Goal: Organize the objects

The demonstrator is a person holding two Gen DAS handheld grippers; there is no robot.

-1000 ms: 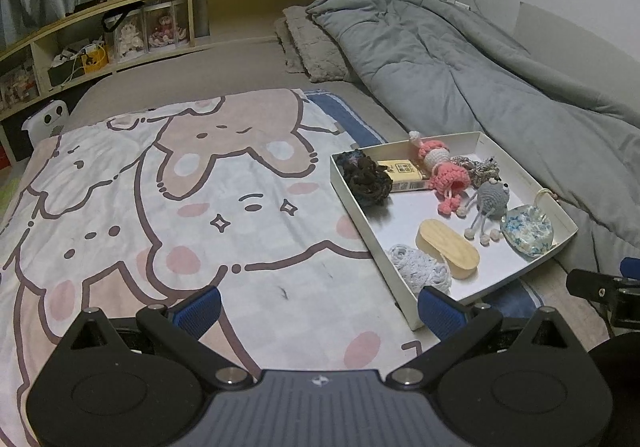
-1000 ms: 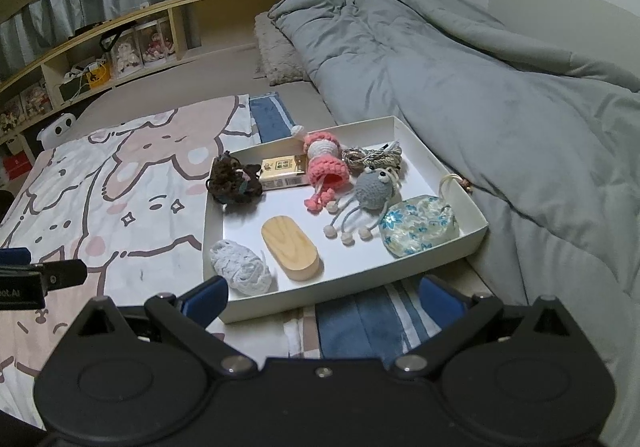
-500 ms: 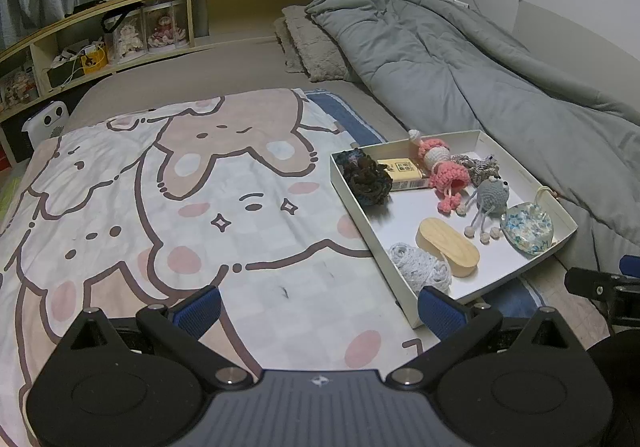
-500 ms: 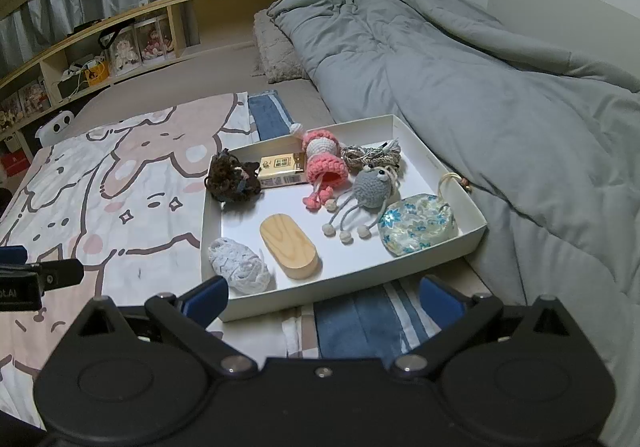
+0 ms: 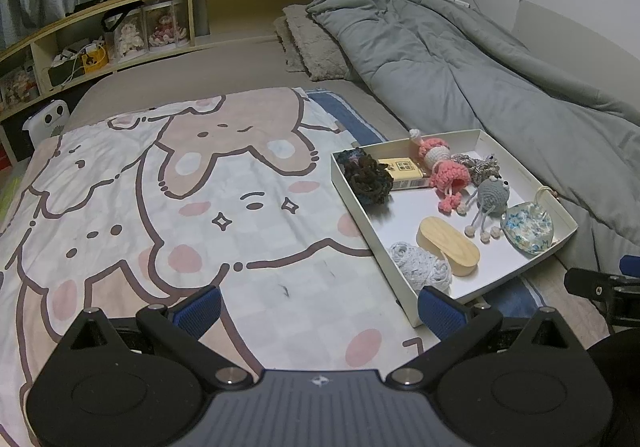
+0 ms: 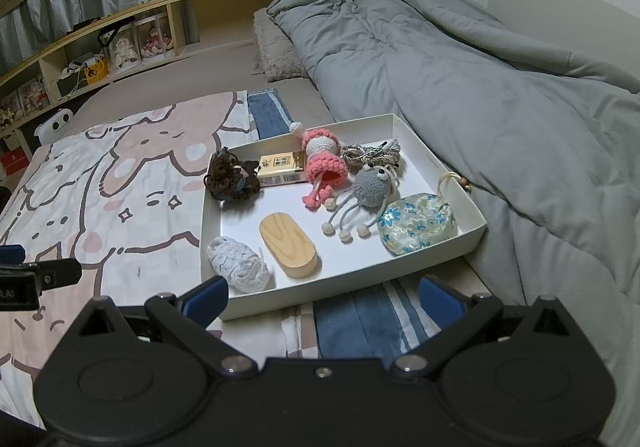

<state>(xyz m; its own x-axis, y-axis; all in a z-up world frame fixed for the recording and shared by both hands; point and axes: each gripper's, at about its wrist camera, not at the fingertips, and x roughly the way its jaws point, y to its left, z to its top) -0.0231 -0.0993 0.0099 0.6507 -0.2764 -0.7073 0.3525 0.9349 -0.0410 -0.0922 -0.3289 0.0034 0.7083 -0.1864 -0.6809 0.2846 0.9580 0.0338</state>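
A white tray [image 6: 436,167] lies on the bed and also shows in the left wrist view [image 5: 400,299]. It holds a brown yarn ball [image 6: 232,179], a yellow box [image 6: 280,169], a pink crochet doll [image 6: 324,163], a grey crochet octopus [image 6: 370,189], a floral pouch [image 6: 418,223], a wooden oval block [image 6: 288,245], a white yarn bundle [image 6: 240,265] and a rope coil [image 6: 372,153]. My right gripper [image 6: 324,297] is open and empty just in front of the tray. My left gripper [image 5: 320,309] is open and empty over the cartoon blanket [image 5: 160,207], left of the tray.
A grey duvet [image 6: 480,87] fills the right side of the bed. A pillow [image 5: 312,47] lies at the head. A wooden shelf [image 5: 120,35] with dolls and boxes runs along the back. A blue striped towel [image 6: 360,327] lies under the tray.
Both grippers have barely shifted; the tray sits slightly lower and closer in the right wrist view. Nothing was gripped or released.
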